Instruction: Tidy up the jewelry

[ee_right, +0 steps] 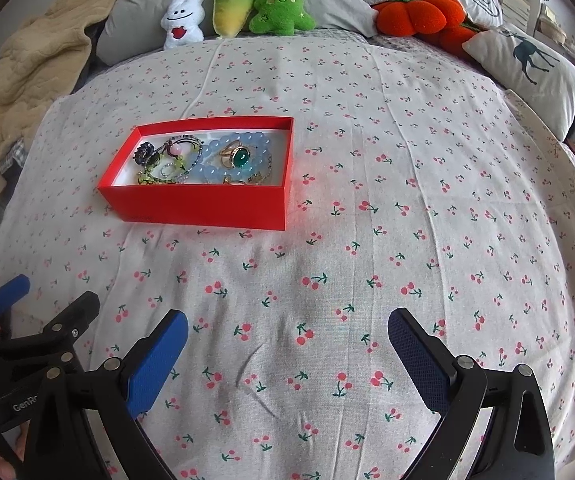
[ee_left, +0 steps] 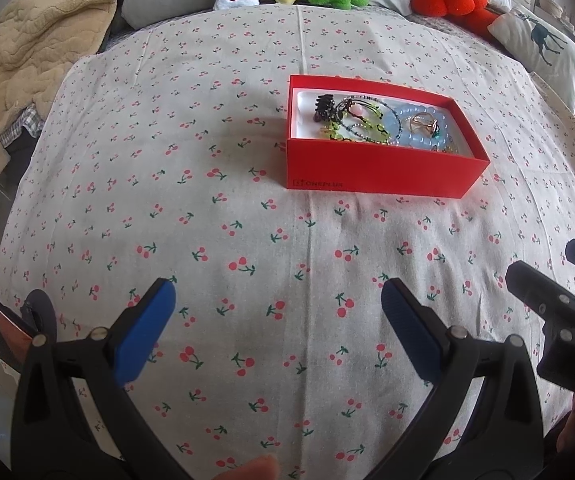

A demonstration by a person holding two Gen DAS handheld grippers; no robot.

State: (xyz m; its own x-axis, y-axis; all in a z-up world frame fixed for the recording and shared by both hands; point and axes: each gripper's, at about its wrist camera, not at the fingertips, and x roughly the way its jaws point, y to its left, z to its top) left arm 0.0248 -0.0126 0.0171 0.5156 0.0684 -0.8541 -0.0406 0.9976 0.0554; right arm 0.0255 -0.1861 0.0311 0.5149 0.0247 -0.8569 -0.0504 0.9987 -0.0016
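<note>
Open left tongs (ee_left: 277,300) hover before jewelry-filled red box (ee_left: 379,166).

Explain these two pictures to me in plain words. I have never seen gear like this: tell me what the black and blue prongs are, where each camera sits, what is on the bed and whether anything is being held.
The prongs are two hand-held grippers; a person works one in each hand. Each picture comes from a camera mounted on one gripper, looking forward along its fingers. The first shows the left gripper, the second the right gripper. Both stand open and hold nothing, above a cherry-print sheet. On the sheet sits an open red box filled with jewelry: a blue bead bracelet, a gold ring with a green stone and tangled smaller pieces. Plush toys and pillows line the far end.
</note>
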